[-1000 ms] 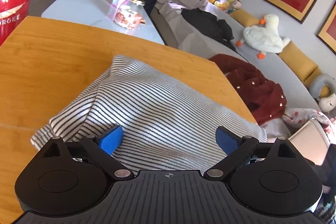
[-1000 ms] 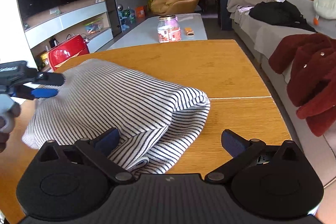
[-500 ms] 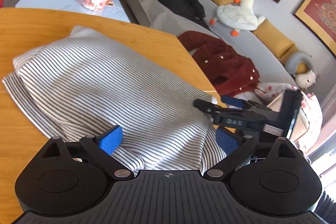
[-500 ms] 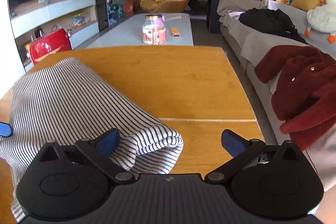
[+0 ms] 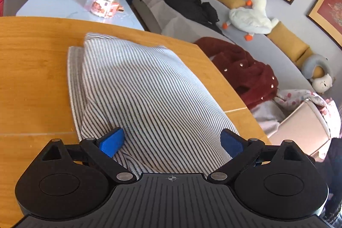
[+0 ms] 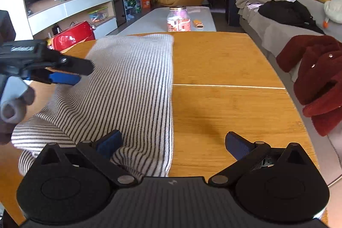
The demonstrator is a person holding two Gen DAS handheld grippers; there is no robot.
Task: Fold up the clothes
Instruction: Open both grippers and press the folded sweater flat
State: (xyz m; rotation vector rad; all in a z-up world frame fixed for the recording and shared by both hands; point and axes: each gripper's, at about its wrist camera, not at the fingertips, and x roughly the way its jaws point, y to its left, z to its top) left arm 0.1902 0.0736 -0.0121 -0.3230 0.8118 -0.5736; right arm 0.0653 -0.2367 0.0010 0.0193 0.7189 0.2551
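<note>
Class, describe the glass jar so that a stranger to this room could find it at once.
Start at the wooden table bearing the striped garment. Beyond its far edge stands a white coffee table; the jar is on it. It is clear, gold-lidded, with pinkish contents, taller than the small orange object beside it.

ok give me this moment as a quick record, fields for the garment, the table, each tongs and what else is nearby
garment: striped top, folded into a long band, lying on the table
table: wooden table, bare right of the garment
left tongs: left tongs open, blue pads either side of the garment's near end
right tongs: right tongs open, over the garment's near right edge
nearby: glass jar on a white table beyond; red coat on the sofa at right
</note>
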